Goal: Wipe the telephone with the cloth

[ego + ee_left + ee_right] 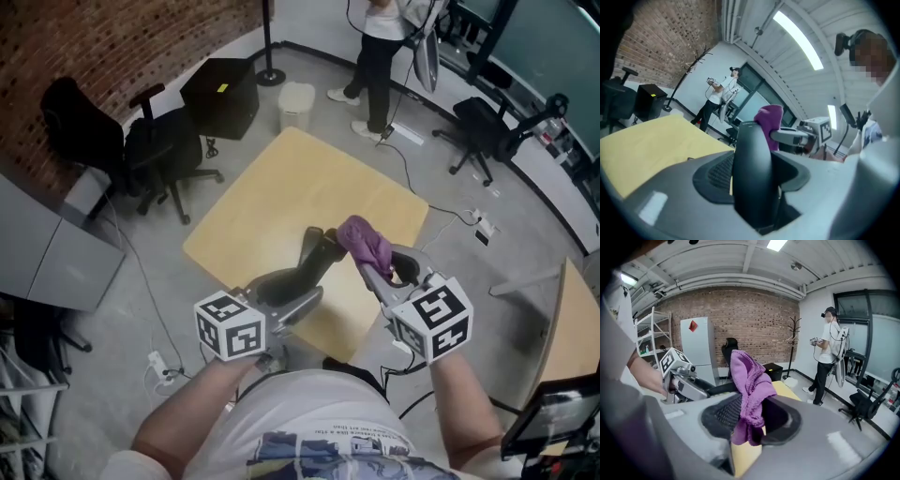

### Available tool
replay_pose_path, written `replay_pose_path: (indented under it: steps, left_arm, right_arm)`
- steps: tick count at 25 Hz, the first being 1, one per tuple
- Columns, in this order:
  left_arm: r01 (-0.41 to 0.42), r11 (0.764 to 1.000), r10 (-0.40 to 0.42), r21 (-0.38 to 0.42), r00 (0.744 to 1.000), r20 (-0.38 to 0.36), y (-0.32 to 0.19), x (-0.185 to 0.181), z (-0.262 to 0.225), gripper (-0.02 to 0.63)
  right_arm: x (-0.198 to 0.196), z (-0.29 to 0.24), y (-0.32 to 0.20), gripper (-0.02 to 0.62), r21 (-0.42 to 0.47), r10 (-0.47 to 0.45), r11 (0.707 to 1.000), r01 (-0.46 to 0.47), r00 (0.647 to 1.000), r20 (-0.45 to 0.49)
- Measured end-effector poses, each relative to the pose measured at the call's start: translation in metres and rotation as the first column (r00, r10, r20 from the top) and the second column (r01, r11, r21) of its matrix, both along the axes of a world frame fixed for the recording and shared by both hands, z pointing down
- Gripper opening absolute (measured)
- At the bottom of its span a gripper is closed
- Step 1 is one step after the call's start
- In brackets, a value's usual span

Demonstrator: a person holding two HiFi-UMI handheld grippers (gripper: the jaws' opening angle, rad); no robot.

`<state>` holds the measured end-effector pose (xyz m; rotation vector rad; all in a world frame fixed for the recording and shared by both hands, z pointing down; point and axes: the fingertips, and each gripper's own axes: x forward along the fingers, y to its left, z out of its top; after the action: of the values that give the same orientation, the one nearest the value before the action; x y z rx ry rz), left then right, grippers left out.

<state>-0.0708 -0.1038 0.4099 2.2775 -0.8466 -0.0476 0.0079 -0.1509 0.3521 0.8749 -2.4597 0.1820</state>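
Black smooth plastic, the telephone handset (314, 261) sits clamped in the left gripper (292, 298), its curved length rising away from the jaws. Right of the handset's far end, just beside it, the right gripper (373, 272) pinches a bunched, fuzzy purple cloth (366, 241). Below the handset lies a matte yellow table (281, 178).

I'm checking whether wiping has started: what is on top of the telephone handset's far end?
A purple cloth, clamped in the right gripper, lies over the tip of the handset held by the left gripper. The tip itself is hidden beneath it, so contact cannot be confirmed.
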Motion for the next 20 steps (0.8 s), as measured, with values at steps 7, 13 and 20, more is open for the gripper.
replay_pose_path:
  steps: [7, 13, 20]
  left_arm:
    - [0.058, 0.997, -0.064, -0.055, 0.992, -0.107, -0.018, -0.001, -0.004, 0.252]
    - [0.097, 0.991, -0.113, -0.089, 0.974, -0.194, -0.030, -0.004, -0.010, 0.252]
    - [0.144, 0.983, -0.172, -0.114, 0.941, -0.290, -0.038, -0.011, -0.020, 0.252]
  right_arm:
    - [-0.014, 0.007, 0.011, 0.112, -0.021, -0.065, 0.998, 0.066, 0.997, 0.043]
    - [-0.027, 0.016, 0.028, 0.112, -0.061, -0.141, 0.987, 0.146, 0.987, 0.075]
    - [-0.036, 0.022, 0.036, 0.112, -0.139, -0.149, 0.974, 0.180, 0.967, 0.208]
